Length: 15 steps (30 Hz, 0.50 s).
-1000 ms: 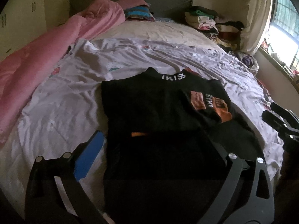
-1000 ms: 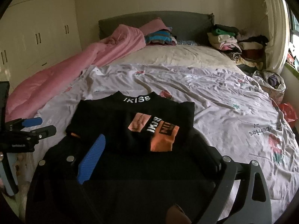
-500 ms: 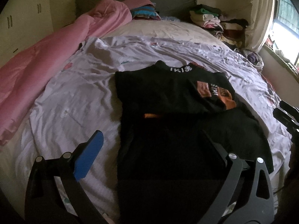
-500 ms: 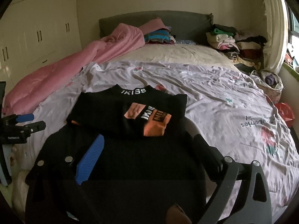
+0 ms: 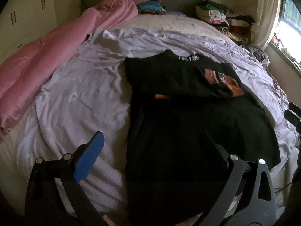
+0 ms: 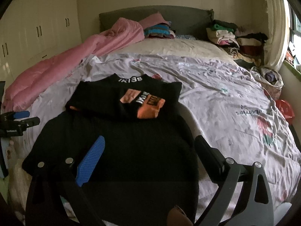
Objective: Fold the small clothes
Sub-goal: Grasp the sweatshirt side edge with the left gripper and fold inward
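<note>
Black sweater point(image 6: 120, 146) with orange-cuffed sleeves folded across the chest, flat on the pale floral bedsheet point(image 6: 225, 98) near the foot of the bed. Left gripper point(image 5: 152, 146) spread wide above its left hem edge, holding nothing. Right gripper point(image 6: 148, 146) likewise spread wide over the lower body, empty.

Bed point(image 6: 216, 98) bears black sweater point(image 6: 120, 146); pink quilt point(image 6: 62, 62); clothes piles point(image 6: 231, 35)

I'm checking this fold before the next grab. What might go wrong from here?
The black sweater has its hem at the near edge of the bed; a tug toward the person might drag it off. The sleeves folded across the chest lie loose and may slip open when the hem is lifted. Both the left gripper and right gripper are open, holding nothing.
</note>
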Available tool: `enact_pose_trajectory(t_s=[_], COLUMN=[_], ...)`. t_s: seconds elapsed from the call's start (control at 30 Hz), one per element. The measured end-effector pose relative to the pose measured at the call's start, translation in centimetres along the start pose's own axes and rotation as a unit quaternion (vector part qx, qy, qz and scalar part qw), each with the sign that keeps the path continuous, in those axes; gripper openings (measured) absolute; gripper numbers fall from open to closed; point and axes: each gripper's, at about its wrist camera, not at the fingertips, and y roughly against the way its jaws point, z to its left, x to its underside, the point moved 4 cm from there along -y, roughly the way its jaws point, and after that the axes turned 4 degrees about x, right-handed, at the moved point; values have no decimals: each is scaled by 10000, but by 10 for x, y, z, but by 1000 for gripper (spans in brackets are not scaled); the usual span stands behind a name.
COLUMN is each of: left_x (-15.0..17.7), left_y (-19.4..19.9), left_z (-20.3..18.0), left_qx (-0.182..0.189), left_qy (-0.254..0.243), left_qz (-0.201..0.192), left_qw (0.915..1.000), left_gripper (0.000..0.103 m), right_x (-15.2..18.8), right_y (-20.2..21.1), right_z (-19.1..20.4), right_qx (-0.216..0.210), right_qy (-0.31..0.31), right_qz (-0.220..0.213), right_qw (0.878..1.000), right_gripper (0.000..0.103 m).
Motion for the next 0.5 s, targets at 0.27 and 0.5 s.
enact_pose_trajectory(t_s=[0.27,0.5], left_x=[21,41], left_y=[-1,-3], left_z=[15,23], left_qx=[-6,-37], left_qy=[183,229], left_qz=[181,389], left_qw=[9997,9990], left_gripper=[93,93], right_x=[18,31], right_y=[-1,-1], right_z=[-10,-14], right_qx=[58,76], right_qy=[2,10], right_qz=[201,311], right_qw=[9998,9995], right_gripper=[95,95])
